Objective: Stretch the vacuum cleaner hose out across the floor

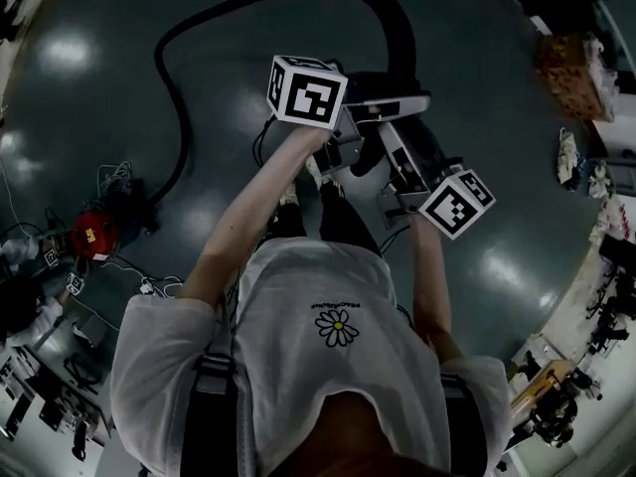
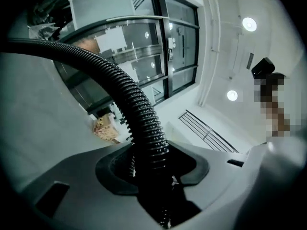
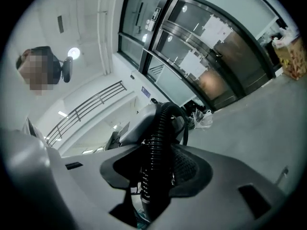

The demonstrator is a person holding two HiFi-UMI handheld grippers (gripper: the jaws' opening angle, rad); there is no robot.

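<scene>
From above, a person in a white T-shirt (image 1: pixel 328 316) stood on a dark, glossy floor (image 1: pixel 497 78) with both arms stretched forward, a gripper in each hand. The left gripper (image 1: pixel 397 107) and the right gripper (image 1: pixel 397 157) were close together, each topped by a black-and-white marker cube. In the head view their jaw tips were lost in a dark tangle of gripper bodies, hose and the person's legs.

The black ribbed hose (image 1: pixel 402 23) rose from the grippers, arched across the top of the floor and ran down the left side toward a red vacuum (image 1: pixel 91 233). Where it met the vacuum was too dark and small to make out.

In the left gripper view, the left gripper (image 2: pixel 153 171) was clenched on the hose (image 2: pixel 139 109), which climbed from between the dark pads and bent away to the upper left. Its lower end was cut off at the bottom edge.

In the right gripper view, the right gripper (image 3: pixel 156 176) likewise grasped the hose (image 3: pixel 156 147). From the pads it looped over to a grey gripper body (image 3: pixel 139 123) just ahead, which hid the rest of it. Clutter at the room's edges was too small to identify.
</scene>
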